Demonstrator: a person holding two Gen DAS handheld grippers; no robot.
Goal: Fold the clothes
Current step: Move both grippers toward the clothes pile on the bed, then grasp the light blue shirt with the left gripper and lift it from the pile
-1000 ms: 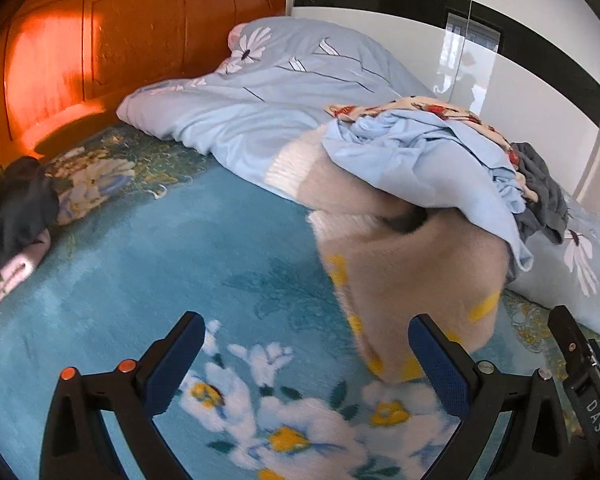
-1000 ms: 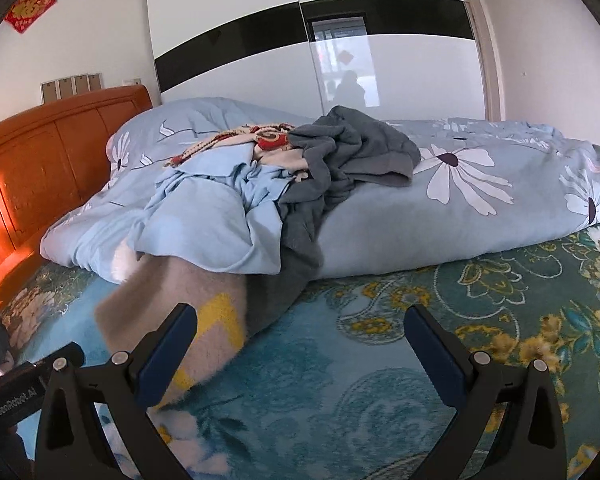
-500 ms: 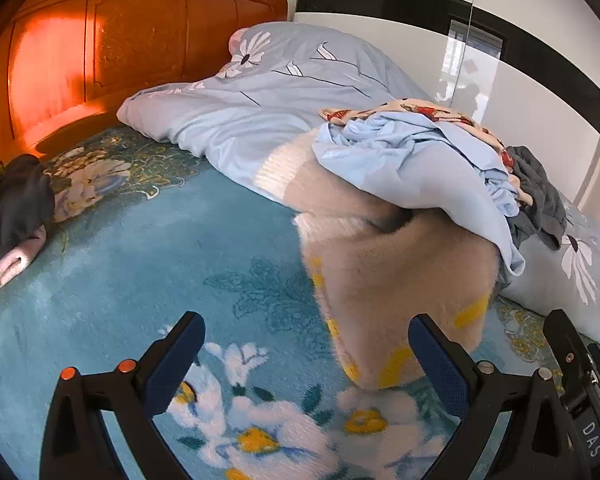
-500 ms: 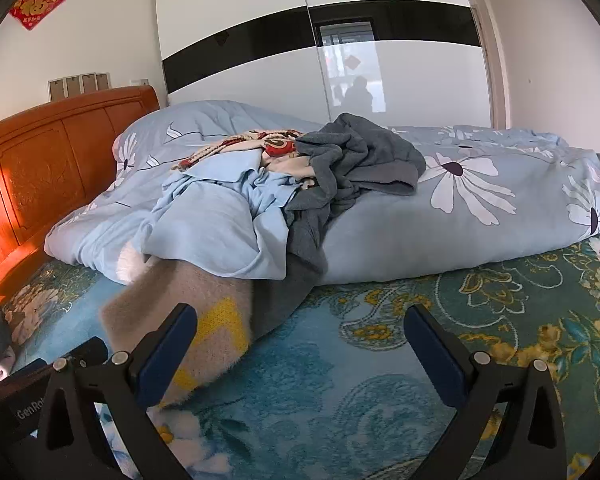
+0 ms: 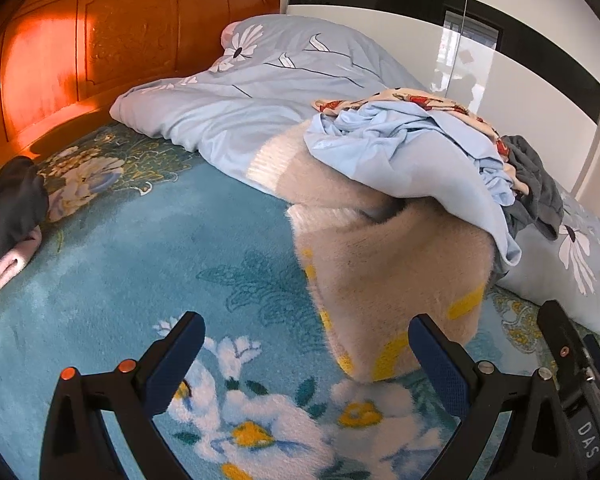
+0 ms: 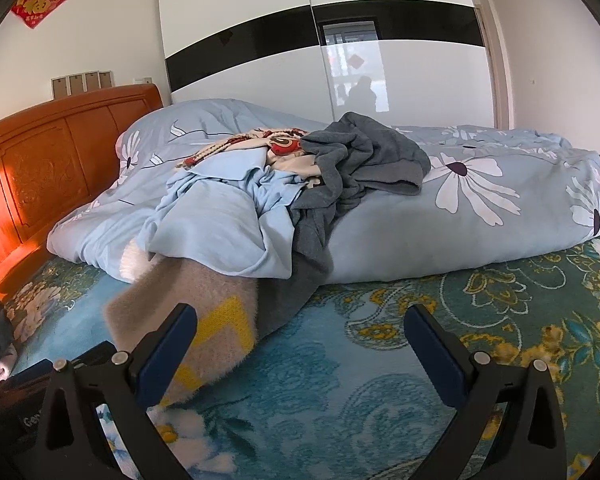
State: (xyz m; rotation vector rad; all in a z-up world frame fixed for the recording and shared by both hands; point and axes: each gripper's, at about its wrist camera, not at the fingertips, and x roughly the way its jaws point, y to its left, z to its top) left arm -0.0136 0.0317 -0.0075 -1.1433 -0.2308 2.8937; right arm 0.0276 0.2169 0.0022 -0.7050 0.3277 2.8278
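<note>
Clothes lie heaped on the bed's duvet: one beige sweater pinned under one blue shirt, one grey garment, one floral piece. Left claw and right claw both gape, empty.

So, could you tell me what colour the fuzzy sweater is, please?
Beige with yellow markings; the sweater shows best in the left wrist view.
</note>
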